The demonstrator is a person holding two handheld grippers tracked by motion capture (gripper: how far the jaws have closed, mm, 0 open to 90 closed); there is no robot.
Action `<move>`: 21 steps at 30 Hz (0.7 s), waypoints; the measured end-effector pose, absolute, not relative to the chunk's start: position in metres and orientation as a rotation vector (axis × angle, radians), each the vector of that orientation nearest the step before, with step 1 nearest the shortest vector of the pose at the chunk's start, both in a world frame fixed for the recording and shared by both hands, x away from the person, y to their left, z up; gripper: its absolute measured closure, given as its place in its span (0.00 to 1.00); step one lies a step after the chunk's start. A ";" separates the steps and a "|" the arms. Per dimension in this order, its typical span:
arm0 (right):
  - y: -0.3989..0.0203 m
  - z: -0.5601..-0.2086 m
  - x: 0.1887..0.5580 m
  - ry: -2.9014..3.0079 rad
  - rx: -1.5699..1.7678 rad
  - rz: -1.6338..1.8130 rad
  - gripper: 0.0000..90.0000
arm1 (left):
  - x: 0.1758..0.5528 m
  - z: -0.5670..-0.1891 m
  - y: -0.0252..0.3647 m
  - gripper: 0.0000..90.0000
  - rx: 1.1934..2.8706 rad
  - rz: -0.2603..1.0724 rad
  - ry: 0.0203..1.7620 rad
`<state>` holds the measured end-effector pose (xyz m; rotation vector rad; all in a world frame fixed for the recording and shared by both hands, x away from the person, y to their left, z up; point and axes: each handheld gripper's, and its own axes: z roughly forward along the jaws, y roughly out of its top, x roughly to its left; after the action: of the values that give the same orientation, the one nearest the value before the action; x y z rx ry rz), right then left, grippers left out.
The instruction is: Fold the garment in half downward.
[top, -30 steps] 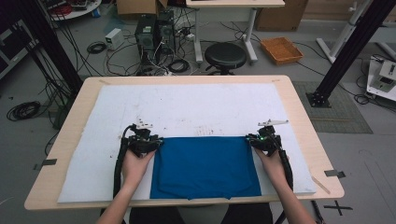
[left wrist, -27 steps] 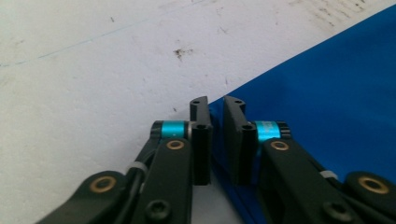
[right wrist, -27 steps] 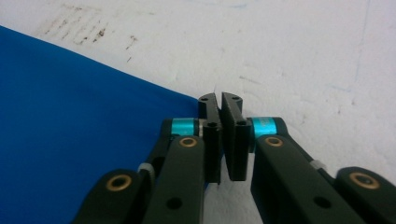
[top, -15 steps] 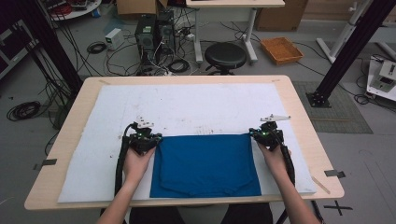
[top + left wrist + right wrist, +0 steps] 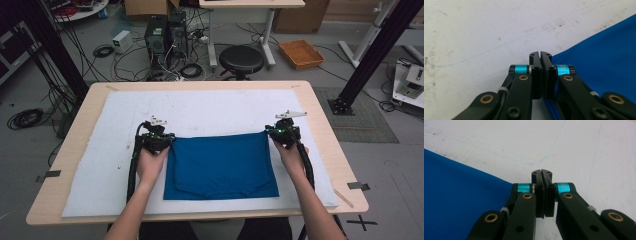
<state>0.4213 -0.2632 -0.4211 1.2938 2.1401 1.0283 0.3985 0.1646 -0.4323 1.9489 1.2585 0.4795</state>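
My left gripper (image 5: pixel 167 141) is closed on the far left corner of the blue cloth (image 5: pixel 220 165); in its own view the jaws meet with blue fabric pinched between them low down. My right gripper (image 5: pixel 271 133) is clamped on the far right corner, jaws together. The cloth lies on the white mat (image 5: pixel 210 107) near my edge of the table (image 5: pixel 80 115), its far edge stretched between my grippers. An orange tray (image 5: pixel 301 53) sits on the floor beyond.

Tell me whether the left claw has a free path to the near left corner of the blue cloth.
Probably yes: the left claw is shut on the blue cloth at its far left corner; only bare white mat lies alongside that edge.
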 end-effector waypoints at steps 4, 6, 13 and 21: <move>-0.258 -0.421 0.431 2.147 1.272 1.006 1.00 | 0.403 -0.432 0.168 0.97 1.938 0.488 1.268; -0.257 -0.422 0.432 2.146 1.285 1.005 1.00 | 0.406 -0.432 0.169 0.97 1.942 0.491 1.264; -0.261 -0.424 0.429 2.125 1.302 0.994 0.88 | 0.406 -0.428 0.167 0.83 1.926 0.542 1.241; -0.275 -0.410 0.406 2.091 1.334 1.102 0.56 | 0.376 -0.407 0.178 0.49 1.903 0.659 1.129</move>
<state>0.4063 -0.2749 -0.4104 1.3337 2.0908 1.1015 0.3757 0.1780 -0.4072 1.9033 1.1287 0.6592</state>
